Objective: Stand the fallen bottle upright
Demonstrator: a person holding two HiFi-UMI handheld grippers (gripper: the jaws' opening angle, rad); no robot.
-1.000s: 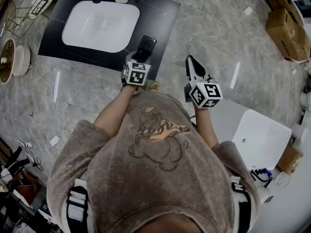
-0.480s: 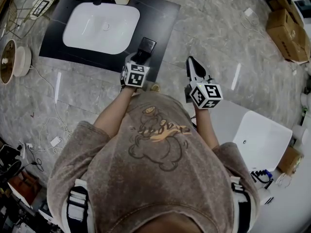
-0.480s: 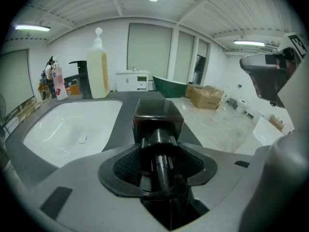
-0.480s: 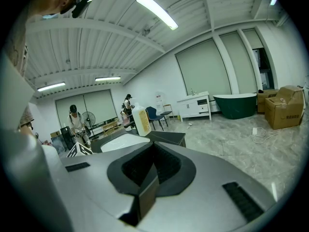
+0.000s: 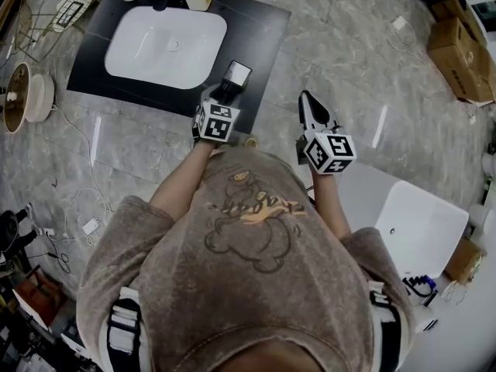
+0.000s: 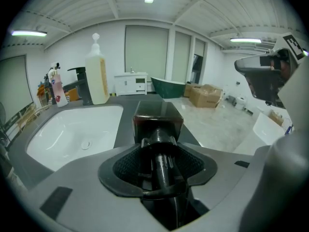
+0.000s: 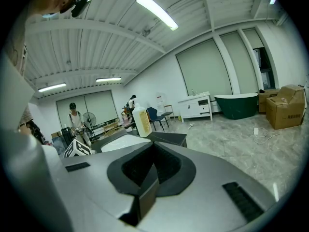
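A dark square bottle (image 5: 235, 76) with a black pump top is held by its neck in my left gripper (image 5: 224, 93), which is shut on it. The bottle hangs tilted over the front right part of the black counter (image 5: 260, 29), base pointing away from me. In the left gripper view the bottle (image 6: 158, 119) fills the middle, with its pump neck clamped in the left gripper (image 6: 160, 170). My right gripper (image 5: 308, 103) hovers to the right over the floor, shut and holding nothing. In its own view the right gripper (image 7: 147, 180) has its jaws closed together.
A white basin (image 5: 124, 53) is set in the counter. A tall yellowish soap bottle (image 6: 97, 71) and a black tap (image 6: 83, 83) stand at its back. Another white basin (image 5: 422, 223) lies on the floor at right. Cardboard boxes (image 5: 459, 49) sit far right; cables (image 5: 74, 208) trail at left.
The left gripper and the bottle have shifted only slightly, and the bottle's end face now looks brighter. The right gripper has stayed where it was.
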